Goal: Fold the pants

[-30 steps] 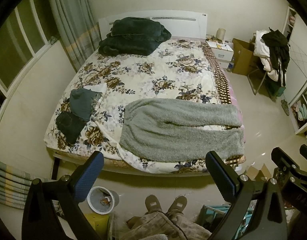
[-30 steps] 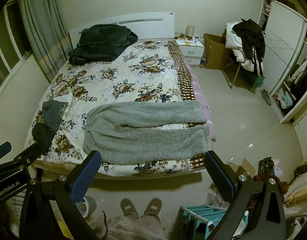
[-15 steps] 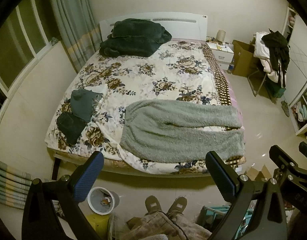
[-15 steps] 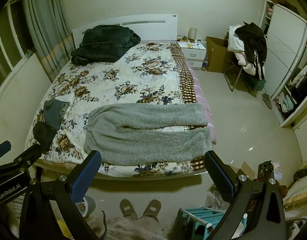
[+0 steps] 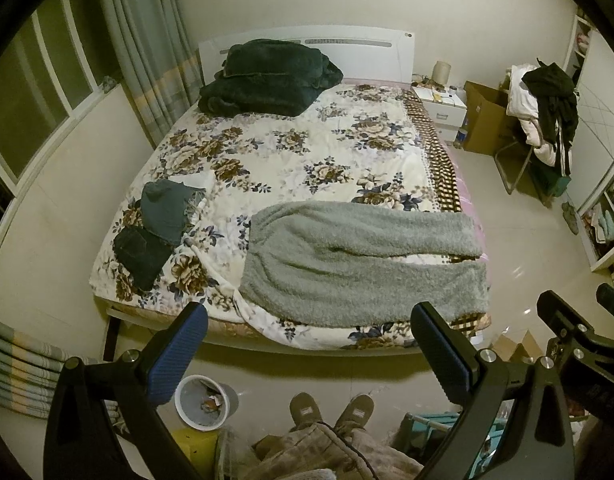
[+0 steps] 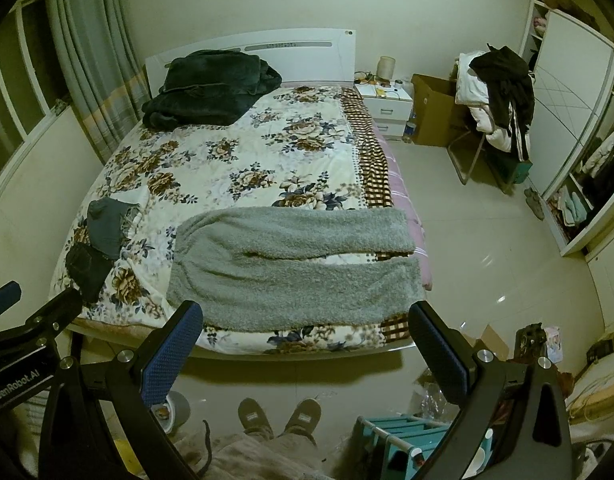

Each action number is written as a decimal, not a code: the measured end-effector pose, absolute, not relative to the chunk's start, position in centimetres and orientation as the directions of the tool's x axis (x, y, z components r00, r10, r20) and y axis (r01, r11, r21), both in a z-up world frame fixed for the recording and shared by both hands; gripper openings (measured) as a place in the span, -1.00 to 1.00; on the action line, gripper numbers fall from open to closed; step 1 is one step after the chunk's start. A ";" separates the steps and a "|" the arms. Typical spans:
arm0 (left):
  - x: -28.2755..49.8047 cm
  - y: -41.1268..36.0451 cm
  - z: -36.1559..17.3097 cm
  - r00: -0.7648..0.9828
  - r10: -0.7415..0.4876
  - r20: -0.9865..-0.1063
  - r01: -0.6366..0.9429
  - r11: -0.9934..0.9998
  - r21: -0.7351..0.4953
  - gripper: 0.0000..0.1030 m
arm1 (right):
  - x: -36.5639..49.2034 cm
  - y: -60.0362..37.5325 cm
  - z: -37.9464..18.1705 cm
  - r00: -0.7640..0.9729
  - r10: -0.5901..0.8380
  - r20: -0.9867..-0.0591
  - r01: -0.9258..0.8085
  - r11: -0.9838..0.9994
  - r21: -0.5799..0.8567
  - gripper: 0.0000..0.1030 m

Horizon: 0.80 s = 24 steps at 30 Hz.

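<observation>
Grey fleece pants (image 5: 359,264) lie flat across the foot of the bed, waist to the left, both legs stretching right to the bed's right edge; they also show in the right wrist view (image 6: 295,268). My left gripper (image 5: 307,344) is open and empty, held above the floor in front of the bed, short of the pants. My right gripper (image 6: 307,344) is open and empty too, at the same distance. The right gripper's body shows at the right edge of the left wrist view (image 5: 567,332).
The bed has a floral quilt (image 5: 291,152). Folded dark clothes (image 5: 155,228) lie at its left edge and a dark blanket (image 5: 267,76) at the headboard. A bin (image 5: 203,404) and my feet (image 5: 331,412) are on the floor. A nightstand (image 6: 387,108) and a clothes-laden chair (image 6: 495,96) stand right.
Both grippers have drifted slightly, so the bed sits a little lower in both views. The pants have not moved and both grippers stay open.
</observation>
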<state>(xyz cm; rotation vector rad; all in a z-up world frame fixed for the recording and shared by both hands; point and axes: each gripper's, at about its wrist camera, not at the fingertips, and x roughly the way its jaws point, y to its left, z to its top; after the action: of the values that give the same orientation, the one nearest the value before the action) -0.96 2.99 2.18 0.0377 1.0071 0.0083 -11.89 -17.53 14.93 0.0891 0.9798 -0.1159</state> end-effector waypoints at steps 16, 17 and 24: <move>-0.6 2.0 2.2 0.539 0.029 -0.842 -0.004 0.999 0.032 1.00 | -11.7 -18.2 14.5 0.539 -0.032 -0.842 0.129 0.991 0.045 1.00; -0.4 1.9 2.2 0.546 0.036 -0.837 -0.011 0.999 0.035 1.00 | -11.6 -18.4 14.4 0.538 -0.029 -0.842 0.129 0.991 0.048 1.00; 3.9 0.9 0.8 0.583 0.128 -0.802 -0.093 0.992 0.090 1.00 | -9.6 -20.0 12.1 0.569 -0.088 -0.817 0.157 0.988 0.003 1.00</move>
<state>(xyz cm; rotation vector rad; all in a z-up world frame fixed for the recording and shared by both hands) 3.89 0.90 0.80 0.0395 0.9395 0.1292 -9.55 -19.97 12.12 0.0782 0.9545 -0.1444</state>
